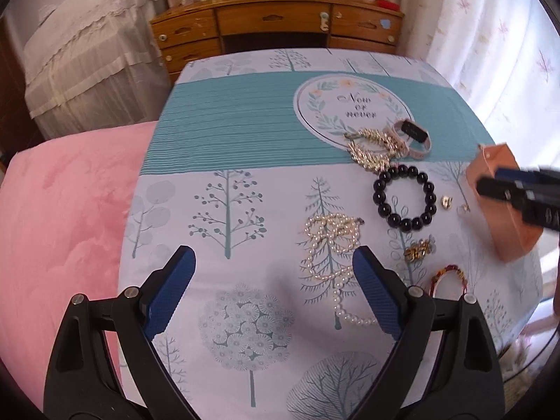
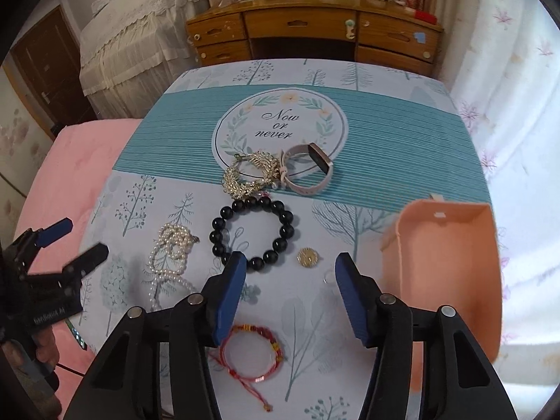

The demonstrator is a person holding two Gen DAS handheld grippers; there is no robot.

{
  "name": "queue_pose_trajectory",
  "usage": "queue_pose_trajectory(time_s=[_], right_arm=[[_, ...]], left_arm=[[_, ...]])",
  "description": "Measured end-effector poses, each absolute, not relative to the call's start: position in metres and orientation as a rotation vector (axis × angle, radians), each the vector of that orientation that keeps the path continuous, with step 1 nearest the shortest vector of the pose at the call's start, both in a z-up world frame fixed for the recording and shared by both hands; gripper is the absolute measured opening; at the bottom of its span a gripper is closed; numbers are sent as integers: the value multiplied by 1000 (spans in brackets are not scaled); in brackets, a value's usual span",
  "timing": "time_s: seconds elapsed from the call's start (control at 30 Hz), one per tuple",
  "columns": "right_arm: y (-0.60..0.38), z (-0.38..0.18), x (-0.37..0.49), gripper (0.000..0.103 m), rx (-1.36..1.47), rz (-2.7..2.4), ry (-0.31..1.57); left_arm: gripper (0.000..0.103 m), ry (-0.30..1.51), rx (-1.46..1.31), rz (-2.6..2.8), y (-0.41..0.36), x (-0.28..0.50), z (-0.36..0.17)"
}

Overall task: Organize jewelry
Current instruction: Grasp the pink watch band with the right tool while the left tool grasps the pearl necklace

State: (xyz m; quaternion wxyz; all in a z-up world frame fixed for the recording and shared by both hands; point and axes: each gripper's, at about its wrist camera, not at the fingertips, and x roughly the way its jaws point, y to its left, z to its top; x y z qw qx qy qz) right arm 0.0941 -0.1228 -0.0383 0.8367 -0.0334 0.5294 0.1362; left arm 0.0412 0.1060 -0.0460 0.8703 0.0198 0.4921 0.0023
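Above printed tablecloth (image 2: 385,161), both tools, left (image 1: 273,262) and right (image 2: 290,269), gape empty.

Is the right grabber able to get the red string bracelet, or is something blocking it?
Probably yes. The right gripper hangs open above the red string bracelet, which lies alone on the cloth, clear of the black bead bracelet and peach box.

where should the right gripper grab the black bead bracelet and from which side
Probably best from above, across one stretch of the ring. The black bead bracelet lies flat as an open loop on the tablecloth, so one finger can drop inside the loop and one outside. Its near arc lies closest to the right gripper, away from the gold chain at the far edge.
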Motion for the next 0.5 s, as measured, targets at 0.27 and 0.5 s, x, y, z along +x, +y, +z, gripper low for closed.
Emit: queue_pose_trajectory(time_s=[0.27,0.5], right_arm=[[-103,-68,173,53,-88,343,1196],[-90,-94,225,53,-104,352,1238]], left_arm=[[89,1110,66,-140,87,70,-81],[89,1202,36,-210,77,102,-106]])
